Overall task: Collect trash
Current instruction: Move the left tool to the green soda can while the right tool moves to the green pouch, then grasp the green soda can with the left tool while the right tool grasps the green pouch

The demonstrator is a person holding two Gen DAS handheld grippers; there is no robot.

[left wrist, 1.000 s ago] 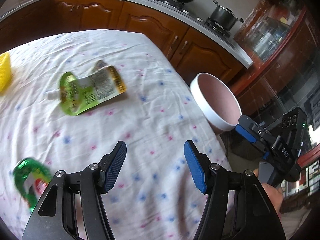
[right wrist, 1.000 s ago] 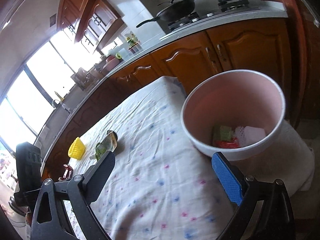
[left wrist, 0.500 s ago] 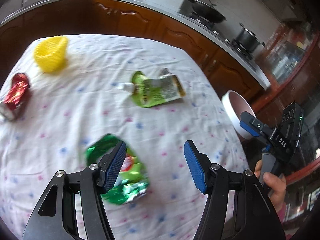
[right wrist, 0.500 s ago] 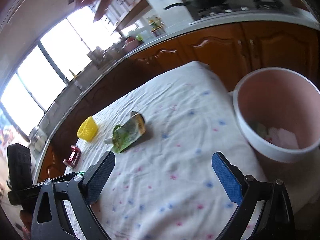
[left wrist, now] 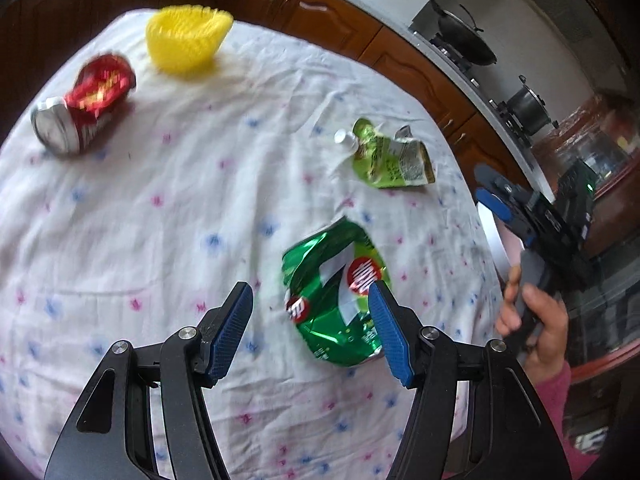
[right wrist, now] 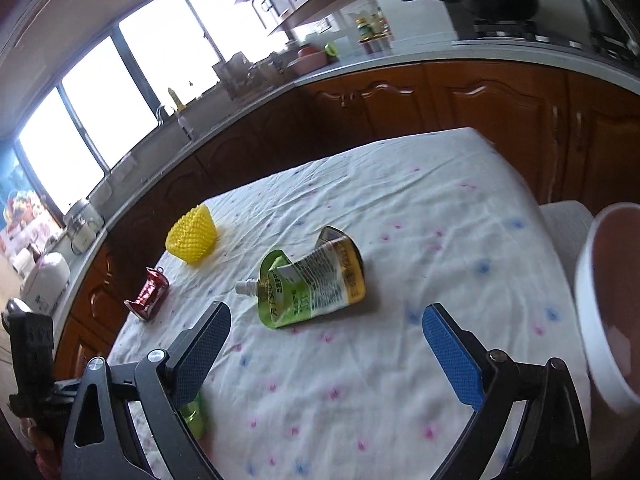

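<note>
Kitchen setting: brown wood cabinets (right wrist: 460,108) run under a grey counter, with bright windows (right wrist: 100,96) behind and a black wok (right wrist: 496,0) on the stove. White tablecloth (left wrist: 168,208) with small pink and blue flecks covers the table; it is wrinkled.

Pink bin with white rim (right wrist: 604,312) stands at the table's right edge, cut off by the frame; contents not visible from this angle.

Trash on the cloth, largest first: crumpled green snack bag (left wrist: 336,300), lying flat close in front of the left gripper (left wrist: 310,332), partly behind its right finger. Green drink pouch with white spout (right wrist: 312,280), flattened, ahead of the right gripper (right wrist: 326,354), near mid-table. Yellow foam net sleeve (right wrist: 192,238), upright like a cup, toward the far end. Crushed red can (left wrist: 86,102), on its side, just beside the yellow sleeve.

Left gripper: jaws spread wide, nothing between them, hovering above the cloth. Right gripper: jaws spread wide as well, empty, held over the table with the pouch apart from both fingers.
</note>
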